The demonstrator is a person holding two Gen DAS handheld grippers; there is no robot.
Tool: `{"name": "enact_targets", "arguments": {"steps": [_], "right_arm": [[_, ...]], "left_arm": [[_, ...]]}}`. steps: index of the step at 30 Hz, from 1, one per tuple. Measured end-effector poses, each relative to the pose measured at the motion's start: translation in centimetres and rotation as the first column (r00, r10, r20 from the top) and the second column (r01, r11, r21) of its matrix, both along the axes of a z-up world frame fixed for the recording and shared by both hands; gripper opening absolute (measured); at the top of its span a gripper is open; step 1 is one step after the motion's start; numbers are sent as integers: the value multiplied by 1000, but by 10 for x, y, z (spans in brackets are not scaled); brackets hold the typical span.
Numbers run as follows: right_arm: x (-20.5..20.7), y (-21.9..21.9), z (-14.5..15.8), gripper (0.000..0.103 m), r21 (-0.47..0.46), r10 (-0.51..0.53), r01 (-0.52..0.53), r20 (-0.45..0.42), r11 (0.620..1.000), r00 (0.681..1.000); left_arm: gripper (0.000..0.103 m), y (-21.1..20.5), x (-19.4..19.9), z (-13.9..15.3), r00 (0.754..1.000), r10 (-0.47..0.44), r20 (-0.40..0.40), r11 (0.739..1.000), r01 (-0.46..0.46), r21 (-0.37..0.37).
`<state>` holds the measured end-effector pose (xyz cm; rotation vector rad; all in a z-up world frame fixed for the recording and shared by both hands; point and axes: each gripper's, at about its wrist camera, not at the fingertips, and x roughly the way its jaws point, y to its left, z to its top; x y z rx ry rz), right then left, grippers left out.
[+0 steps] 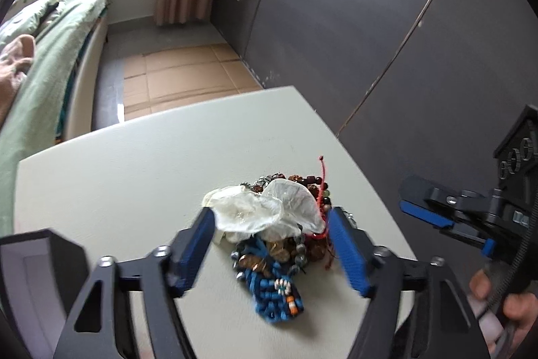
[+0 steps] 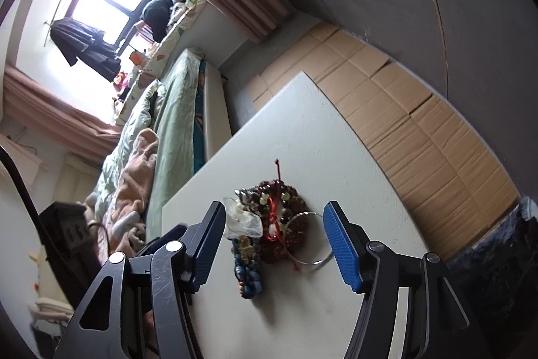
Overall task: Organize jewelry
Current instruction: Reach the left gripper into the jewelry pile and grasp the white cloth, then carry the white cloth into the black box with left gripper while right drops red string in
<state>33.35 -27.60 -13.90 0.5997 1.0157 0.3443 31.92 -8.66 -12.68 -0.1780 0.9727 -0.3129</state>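
Note:
A heap of jewelry point(image 1: 285, 244) lies on the white table point(image 1: 134, 177): brown bead bracelets, a red cord, a blue beaded band point(image 1: 275, 295) and a crumpled clear plastic bag point(image 1: 265, 211) on top. My left gripper point(image 1: 272, 217) is open, its jaws either side of the heap, just above it. My right gripper point(image 2: 274, 211) is open too and hovers over the same heap point(image 2: 272, 224), where a thin silver bangle point(image 2: 312, 238) lies at its right side. The right gripper also shows at the right edge of the left wrist view point(image 1: 437, 211).
An open black box with a white lining point(image 1: 30, 285) stands at the table's near left corner. A bed with green bedding point(image 1: 43, 63) runs along the left. Flattened cardboard point(image 2: 420, 110) covers the floor beyond the table. A dark wall stands on the right.

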Motion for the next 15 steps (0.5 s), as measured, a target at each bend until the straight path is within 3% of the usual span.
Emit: {"name": "enact_targets", "arguments": {"steps": [3,4,5,7,15], "right_arm": [[3,-2,-3,63,8,-1,1,-5,1000,1000],[4,-1,-3,63,3,-3,3,-6,1000,1000],[4,0,-4,63,-3,-3,3,-10,1000,1000],[5,3,-8,63,-11,-2,2,-25,1000,1000],[10,29,-17,62,-17,47,-48,-49,999,998]], "left_arm": [[55,-3,12,-15,999,-14,-31,1000,14,-13],[40,-3,14,-20,999,-15,-35,1000,15,-12],[18,-3,15,-24,999,-20,-43,1000,20,-11],[4,0,14,-30,998,-27,-60,999,25,-29],[1,38,-3,12,999,31,39,991,-25,-134]]}}
